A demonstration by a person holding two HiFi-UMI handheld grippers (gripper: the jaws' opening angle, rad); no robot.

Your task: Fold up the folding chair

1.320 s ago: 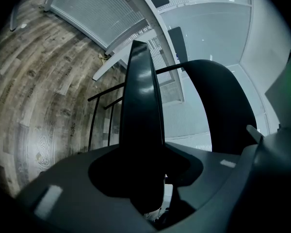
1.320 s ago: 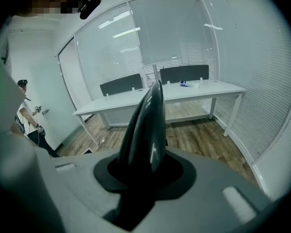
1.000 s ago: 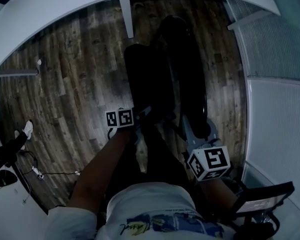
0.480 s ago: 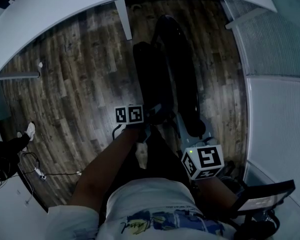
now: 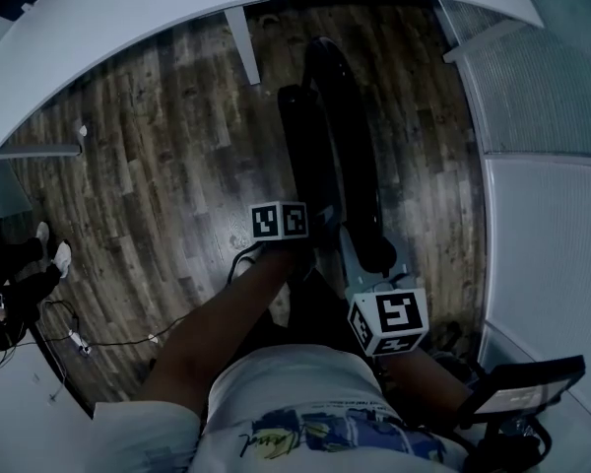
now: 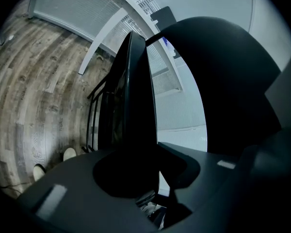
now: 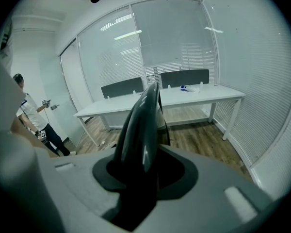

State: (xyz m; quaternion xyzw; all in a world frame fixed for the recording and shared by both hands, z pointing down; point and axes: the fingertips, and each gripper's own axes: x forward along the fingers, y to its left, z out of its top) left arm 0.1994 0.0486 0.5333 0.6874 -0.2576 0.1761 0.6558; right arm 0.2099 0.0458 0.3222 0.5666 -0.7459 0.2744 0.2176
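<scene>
The black folding chair stands on the wood floor, its seat (image 5: 308,156) swung up close beside the backrest (image 5: 350,136). My left gripper (image 5: 318,223) is shut on the near edge of the seat (image 6: 133,106); its jaws have just been closing with the seat between them, and the backrest (image 6: 223,81) looms dark at the right. My right gripper (image 5: 369,264) is shut on the top edge of the backrest (image 7: 140,125), which runs upright through the jaws. The chair's legs are mostly hidden under seat and back.
A long white table (image 5: 177,18) with a leg (image 5: 241,33) curves across the far side. Glass walls with blinds (image 5: 542,166) close off the right. A person (image 7: 31,115) stands at the left, feet (image 5: 20,274) near a floor cable (image 5: 98,338).
My left gripper has carried the seat to the right and farther away, narrowing the gap to the backrest. The right gripper has stayed almost in place.
</scene>
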